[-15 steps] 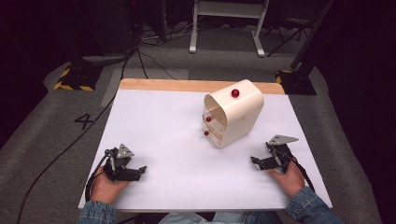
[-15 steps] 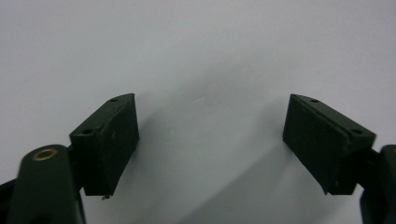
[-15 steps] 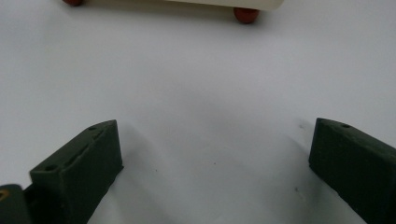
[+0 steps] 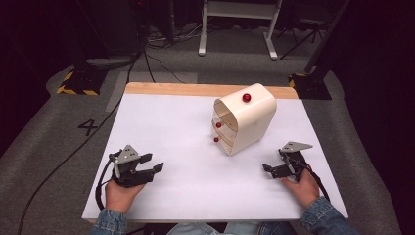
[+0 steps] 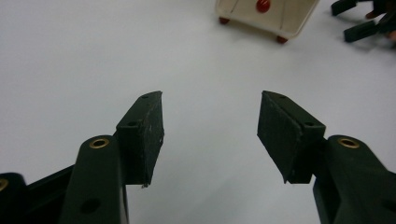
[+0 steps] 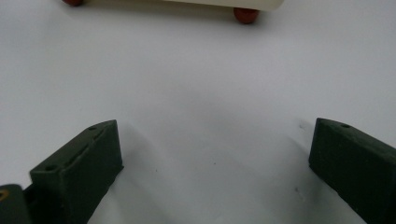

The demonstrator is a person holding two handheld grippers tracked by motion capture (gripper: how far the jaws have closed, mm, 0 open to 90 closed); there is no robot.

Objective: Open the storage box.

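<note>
Your left gripper (image 4: pixel 152 163) and right gripper (image 4: pixel 273 170) are both wide open and hold nothing. The little cabinet (image 4: pixel 243 119) sits mid-table between them, untouched. Nothing looks started yet.

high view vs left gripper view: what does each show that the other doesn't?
High view: both hands, the whole white table, the red knob on the cream cabinet's curved top, the grey floor with a painted 4, and a white stand behind.

Left gripper view: the left gripper's pad faces close up, jaws wide apart with nothing between, and two red feet under the cabinet.

Both: the cream cabinet with a red drawer knob, the white tabletop, and the open right gripper beyond it.
</note>
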